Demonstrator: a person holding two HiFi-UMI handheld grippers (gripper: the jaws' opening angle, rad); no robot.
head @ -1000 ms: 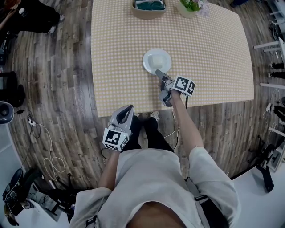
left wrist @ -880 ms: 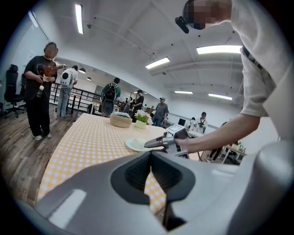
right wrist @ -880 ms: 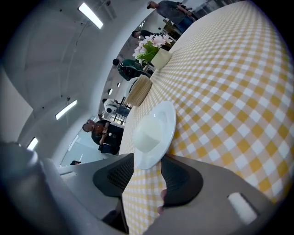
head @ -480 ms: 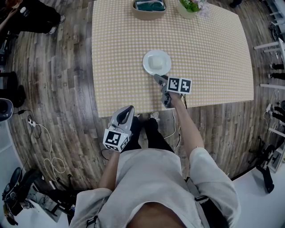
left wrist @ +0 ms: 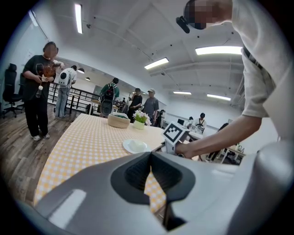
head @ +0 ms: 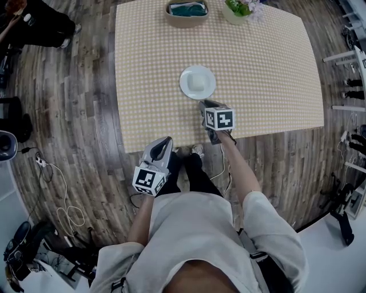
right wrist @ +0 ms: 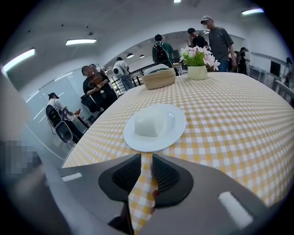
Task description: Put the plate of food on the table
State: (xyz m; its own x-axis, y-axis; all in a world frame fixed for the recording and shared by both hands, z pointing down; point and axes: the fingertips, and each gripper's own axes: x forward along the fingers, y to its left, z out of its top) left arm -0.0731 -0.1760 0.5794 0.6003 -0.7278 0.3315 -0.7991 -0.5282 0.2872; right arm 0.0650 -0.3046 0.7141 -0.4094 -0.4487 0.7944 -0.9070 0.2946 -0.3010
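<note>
A white plate [head: 197,82] holding a pale block of food [head: 198,80] rests on the yellow checked table [head: 154,68], near its middle. My right gripper [head: 205,106] hovers just short of the plate's near rim, apart from it. Its jaws are closing, a narrow gap still shows, and nothing is between them. In the right gripper view the plate [right wrist: 156,133] and food [right wrist: 149,121] lie just beyond the right gripper [right wrist: 146,160]. My left gripper [head: 162,144] hangs off the table's near edge over the floor, its jaws together and empty. From the left gripper [left wrist: 149,158], the plate [left wrist: 135,146] shows far off.
A woven basket [head: 186,12] and a flower pot [head: 239,8] stand at the table's far edge. Several people [right wrist: 96,87] stand beyond the table, one [left wrist: 39,87] near its left side. Cables [head: 63,194] lie on the wood floor at left.
My right gripper has drawn back from the plate's rim toward the table's near edge, and its jaws have narrowed. The plate stays on the table. The left gripper has not moved.
</note>
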